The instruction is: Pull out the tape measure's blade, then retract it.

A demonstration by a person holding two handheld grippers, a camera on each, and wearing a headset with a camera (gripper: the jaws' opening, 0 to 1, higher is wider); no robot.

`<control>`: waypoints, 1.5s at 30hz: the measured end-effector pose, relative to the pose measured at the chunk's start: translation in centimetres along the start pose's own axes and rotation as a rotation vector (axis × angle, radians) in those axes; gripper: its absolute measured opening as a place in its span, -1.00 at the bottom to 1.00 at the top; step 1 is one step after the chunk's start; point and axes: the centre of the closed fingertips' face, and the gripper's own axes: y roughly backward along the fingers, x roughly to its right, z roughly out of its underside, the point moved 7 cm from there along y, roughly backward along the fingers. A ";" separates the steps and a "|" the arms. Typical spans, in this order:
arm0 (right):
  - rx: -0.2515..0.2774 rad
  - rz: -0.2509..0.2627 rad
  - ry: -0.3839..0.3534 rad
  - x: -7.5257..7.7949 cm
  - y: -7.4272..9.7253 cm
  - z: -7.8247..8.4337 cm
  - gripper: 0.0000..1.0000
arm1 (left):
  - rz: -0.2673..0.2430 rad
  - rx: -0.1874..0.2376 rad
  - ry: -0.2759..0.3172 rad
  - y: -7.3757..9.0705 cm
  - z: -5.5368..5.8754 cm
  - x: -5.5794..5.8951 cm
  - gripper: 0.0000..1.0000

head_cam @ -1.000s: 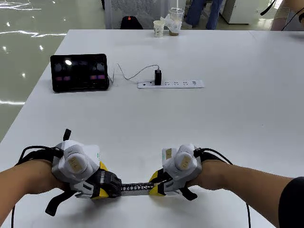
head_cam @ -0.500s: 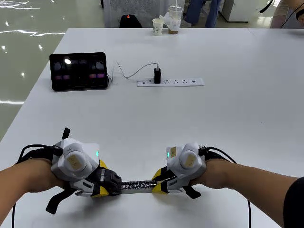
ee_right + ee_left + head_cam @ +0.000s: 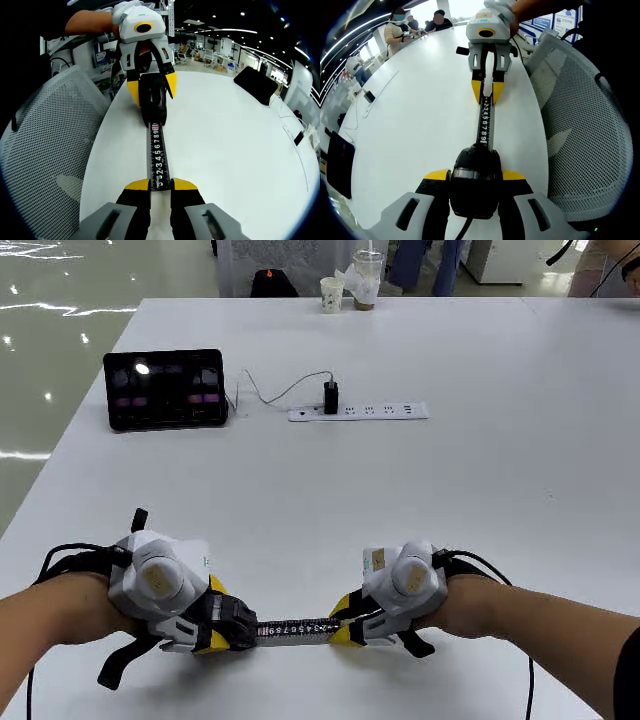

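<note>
The fingers (image 3: 438, 175) of the left gripper (image 3: 475, 176) are closed around the black case (image 3: 476, 187) of the tape measure, one yellow tip on each flank, with the case's mouth facing away from them. Out of that mouth the blade (image 3: 157, 145) runs straight across to the right gripper (image 3: 161, 185), whose fingers (image 3: 138, 186) are nearly together and pinch the blade's free end flat between their yellow tips. Between the two pairs of fingers a short length of blade lies exposed, low over the white bench (image 3: 400, 500), so the pull-out looks begun, with most of its travel ahead. To do it well, the right gripper should draw directly away from the case along the blade's own line, level and without twist, since a sideways pull would likely kink the blade or drag it against the mouth. The left fingers need to hold the case firm so it neither turns nor slides. The pinch on the tip must be sure, as a slip would probably let the spring snap the blade back. For the return, walking the tip back toward the case seems wiser than letting go. The blade carries black numerals, 2 to 9 readable between the fingers; I can read no brand on the case. Well beyond the fingers sit a dark tablet (image 3: 165, 390), a power strip (image 3: 365, 412) and cups (image 3: 345, 290).
</note>
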 end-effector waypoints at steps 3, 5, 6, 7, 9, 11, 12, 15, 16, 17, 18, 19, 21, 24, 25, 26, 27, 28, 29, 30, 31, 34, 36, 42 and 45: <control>0.003 0.003 -0.004 0.0 0.2 0.3 -0.78 | 0.001 0.000 -0.001 0.0 0.0 0.0 -0.37; 0.005 0.004 -0.009 0.0 0.3 0.5 -0.78 | 0.001 0.001 -0.001 0.0 0.0 0.0 -0.37; 0.005 0.005 -0.009 0.0 0.3 0.6 -0.78 | 0.001 0.001 0.000 0.0 0.0 0.0 -0.37; 0.004 0.006 -0.011 0.1 0.4 0.7 -0.78 | 0.001 0.001 0.000 0.0 0.0 0.0 -0.37; 0.000 0.006 -0.013 0.1 0.5 0.8 -0.78 | 0.001 0.001 0.000 0.0 0.0 0.0 -0.37; -0.001 0.006 -0.013 0.1 0.6 0.9 -0.78 | 0.000 0.002 0.001 0.0 0.0 -0.1 -0.37; -0.001 0.007 -0.012 0.2 0.6 0.9 -0.78 | 0.000 0.002 0.001 0.0 0.0 -0.1 -0.37; -0.001 0.008 -0.012 0.2 0.7 1.0 -0.78 | -0.001 0.003 0.002 0.0 0.1 -0.1 -0.37; -0.001 0.008 -0.013 0.2 0.7 1.0 -0.78 | -0.001 0.003 0.003 0.0 0.1 -0.1 -0.37; 0.000 0.009 -0.014 0.2 0.8 1.1 -0.78 | -0.001 0.003 0.003 0.0 0.1 -0.1 -0.37; -0.001 0.009 -0.014 0.2 0.8 1.1 -0.78 | -0.001 0.003 0.003 0.0 0.1 0.0 -0.37; 0.000 0.009 -0.015 0.2 0.9 1.2 -0.78 | -0.002 0.003 0.004 0.0 0.1 0.0 -0.37; 0.000 0.009 -0.017 0.2 1.0 1.2 -0.78 | -0.002 0.003 0.003 -0.1 0.0 0.0 -0.37; -0.001 0.009 -0.017 0.3 1.1 1.3 -0.78 | -0.003 0.004 0.003 -0.1 0.1 -0.1 -0.37; -0.001 0.009 -0.017 0.3 1.1 1.4 -0.78 | -0.002 0.004 0.004 -0.1 0.1 -0.1 -0.37; -0.002 0.009 -0.019 0.3 1.2 1.4 -0.78 | -0.002 0.004 0.003 -0.1 0.1 -0.1 -0.37; -0.002 0.009 -0.018 0.3 1.2 1.5 -0.78 | -0.002 0.004 0.003 0.0 0.1 -0.1 -0.37; -0.002 0.009 -0.019 0.3 1.3 1.5 -0.78 | -0.002 0.004 0.004 0.0 0.1 -0.1 -0.37; -0.002 0.009 -0.019 0.3 1.4 1.5 -0.78 | -0.002 0.004 0.003 0.0 0.1 -0.1 -0.37; -0.003 0.009 -0.020 0.3 1.5 1.6 -0.78 | -0.002 0.004 0.004 0.0 0.1 -0.1 -0.37; -0.002 0.010 -0.020 0.3 1.5 1.6 -0.78 | -0.002 0.004 0.004 0.0 0.1 -0.1 -0.37; -0.003 0.010 -0.022 0.3 1.8 1.8 -0.78 | -0.002 0.005 0.005 0.0 0.1 0.0 -0.37; -0.005 0.010 -0.023 0.3 2.0 1.9 -0.78 | -0.002 0.006 0.005 0.0 0.0 0.0 -0.37; -0.007 0.011 -0.024 0.2 2.2 2.2 -0.78 | -0.004 0.005 0.005 0.0 0.0 0.0 -0.37; -0.009 0.012 -0.026 0.3 2.3 2.3 -0.78 | -0.004 0.004 0.006 0.0 0.0 0.0 -0.37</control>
